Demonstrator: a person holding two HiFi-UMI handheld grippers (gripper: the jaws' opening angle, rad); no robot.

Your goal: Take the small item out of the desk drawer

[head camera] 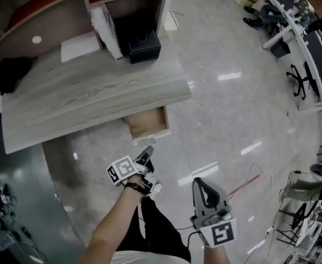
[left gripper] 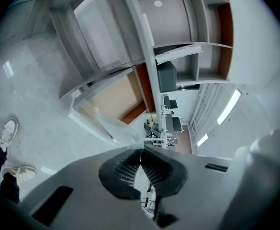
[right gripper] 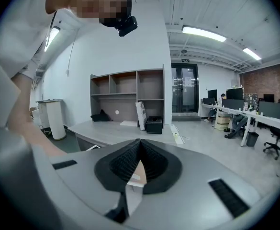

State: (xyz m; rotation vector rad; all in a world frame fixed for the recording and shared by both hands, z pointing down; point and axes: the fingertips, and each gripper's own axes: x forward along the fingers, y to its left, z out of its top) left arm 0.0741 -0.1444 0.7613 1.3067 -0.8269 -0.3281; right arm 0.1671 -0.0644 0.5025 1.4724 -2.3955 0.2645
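The grey wooden desk (head camera: 94,95) has its drawer (head camera: 148,121) pulled out, showing a bare tan bottom (left gripper: 112,96). My left gripper (head camera: 147,152) hangs just in front of the drawer, above the floor. Its jaws (left gripper: 140,150) are shut on a small clear plastic item (left gripper: 112,125), which sticks out from the tips toward the drawer front; in the head view it is a pale speck (head camera: 151,141). My right gripper (head camera: 200,181) is held lower right, away from the desk, pointing up at the room. Its jaws (right gripper: 139,141) are shut with nothing between them.
A black box (head camera: 144,44) and white sheets (head camera: 79,46) sit at the back of the desk under a shelf unit. Office desks and chairs (head camera: 301,76) line the right side. A red cable (head camera: 247,181) lies on the glossy floor. The person's shoes (left gripper: 8,131) stand below the drawer.
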